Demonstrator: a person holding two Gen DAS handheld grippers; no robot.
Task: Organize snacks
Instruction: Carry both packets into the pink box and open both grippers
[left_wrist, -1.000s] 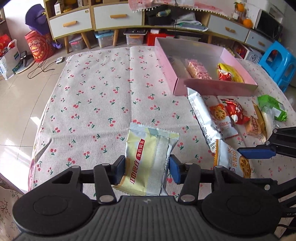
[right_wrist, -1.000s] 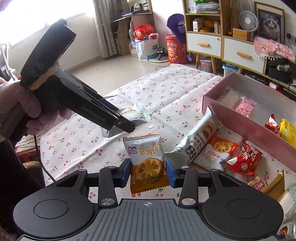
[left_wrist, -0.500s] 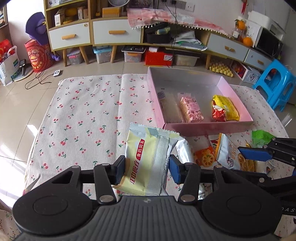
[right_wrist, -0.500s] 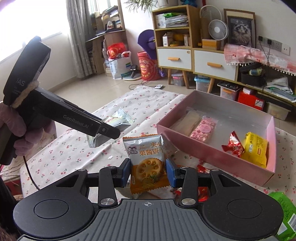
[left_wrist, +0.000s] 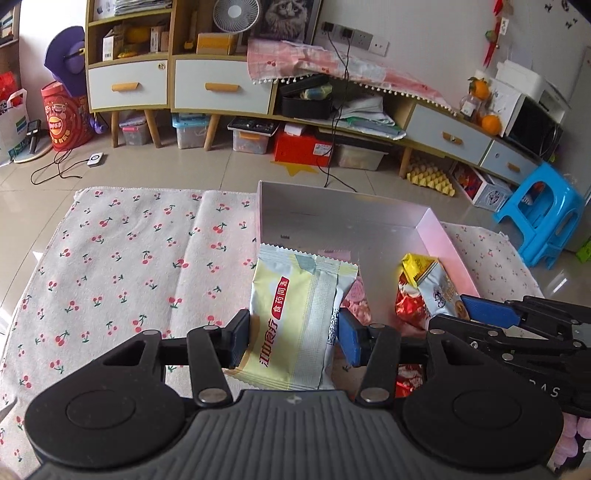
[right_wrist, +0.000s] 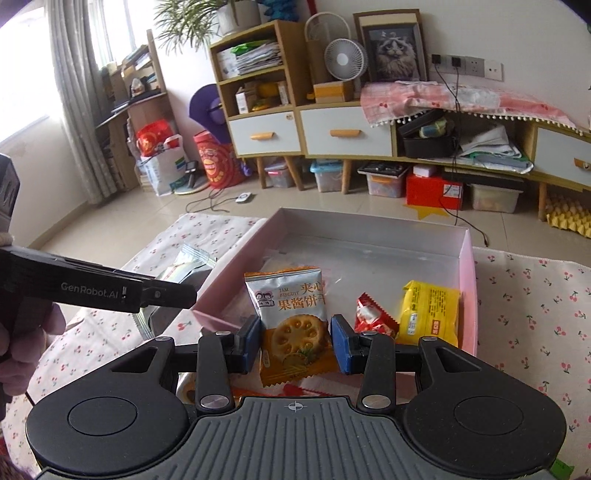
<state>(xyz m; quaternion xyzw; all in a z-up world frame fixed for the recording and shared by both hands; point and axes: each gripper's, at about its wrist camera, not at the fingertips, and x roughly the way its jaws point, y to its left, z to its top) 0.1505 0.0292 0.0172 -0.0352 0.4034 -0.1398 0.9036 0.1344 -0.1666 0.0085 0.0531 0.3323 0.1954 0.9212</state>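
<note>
My left gripper is shut on a pale yellow snack packet and holds it above the near left corner of the pink box. My right gripper is shut on an orange jam biscuit packet above the near edge of the pink box. Inside the box lie a yellow packet, a red wrapped snack and a pink packet. The right gripper also shows in the left wrist view, and the left gripper in the right wrist view.
The box sits on a table with a cherry-print cloth. A blue stool stands on the floor at the right. Cabinets with drawers and storage bins line the far wall.
Both grippers have lifted their packets and moved forward toward the pink box. The loose snacks on the cloth have dropped out of view below them.
</note>
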